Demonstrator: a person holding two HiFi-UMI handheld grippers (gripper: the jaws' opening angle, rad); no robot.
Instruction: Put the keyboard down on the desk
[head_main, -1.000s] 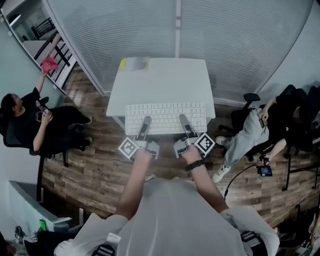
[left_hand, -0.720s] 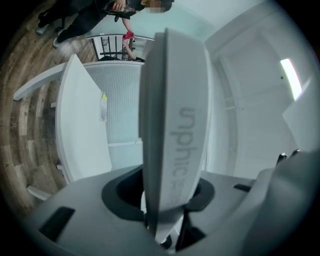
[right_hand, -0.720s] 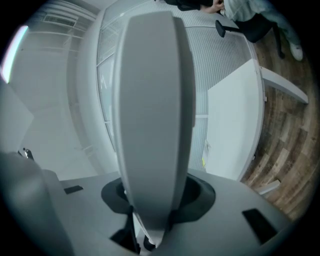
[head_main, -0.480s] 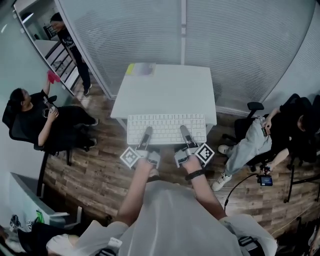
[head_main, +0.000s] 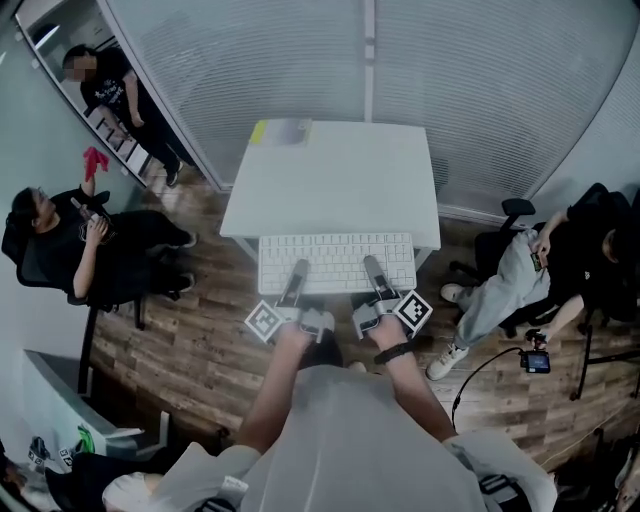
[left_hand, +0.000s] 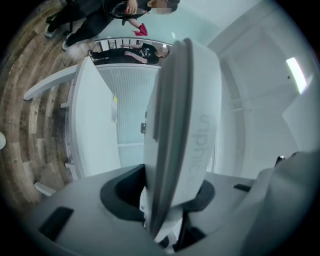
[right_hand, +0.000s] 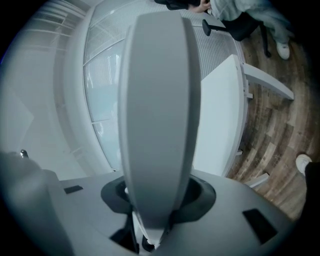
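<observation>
- A white keyboard (head_main: 338, 255) is held level in front of the person, keys up, long side across the view.
- The left claw (head_main: 298, 270) is clamped on the keyboard's near edge, left of its middle. Its own view shows the keyboard (left_hand: 185, 115) edge-on, filling the space between its jaws.
- The right claw (head_main: 372, 266) is clamped on the same near edge, right of the middle. Its view shows the same, the jaws tight on the keyboard (right_hand: 160, 100).
- The keyboard lies over the front edge of a white surface (head_main: 335, 180), its near part jutting out over the wood floor (head_main: 190, 340).
- In both claw views a gap shows between keyboard and surface (left_hand: 95, 130).
- A small flat thing (head_main: 280, 132) lies at the surface's far left corner.
- Seated people are at the far left (head_main: 60, 250) and far right (head_main: 540, 265).
</observation>
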